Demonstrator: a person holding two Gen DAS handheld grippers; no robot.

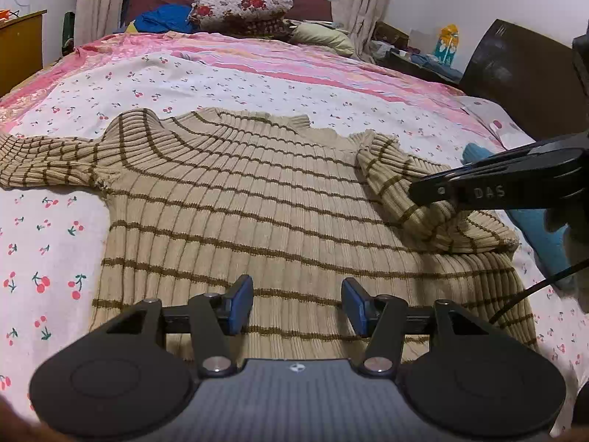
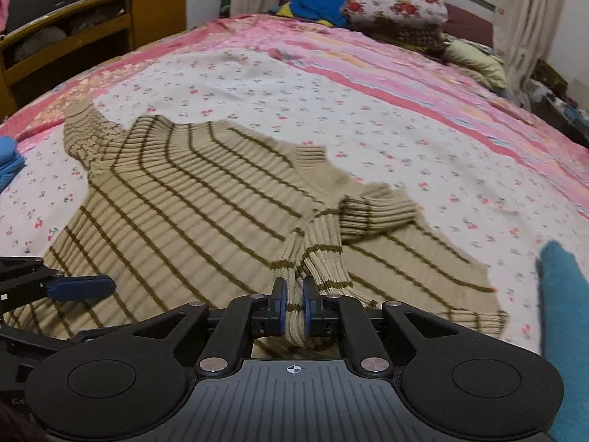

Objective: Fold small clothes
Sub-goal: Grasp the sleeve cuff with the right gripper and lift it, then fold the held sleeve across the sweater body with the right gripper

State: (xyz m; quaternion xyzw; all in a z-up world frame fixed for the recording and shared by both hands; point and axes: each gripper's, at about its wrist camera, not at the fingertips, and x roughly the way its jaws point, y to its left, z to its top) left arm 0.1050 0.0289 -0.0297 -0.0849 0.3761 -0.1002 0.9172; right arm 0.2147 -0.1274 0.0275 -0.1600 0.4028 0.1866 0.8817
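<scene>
Flat on bed, ribbed beige sweater (image 1: 235,199) with brown stripes, right gripper (image 2: 294,304) pinching its sleeve, left gripper (image 1: 297,304) agape, empty.

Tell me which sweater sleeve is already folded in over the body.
The right sleeve, pinched in the right tongs, lies doubled across the sweater. The left sleeve lies stretched out flat on the bedspread, untouched.

Cherry-print bedsheet (image 1: 55,221) underneath — floral pillow (image 1: 243,2) and blue cloth (image 1: 165,18) at the far end, wooden cabinet (image 2: 92,25) alongside.
</scene>
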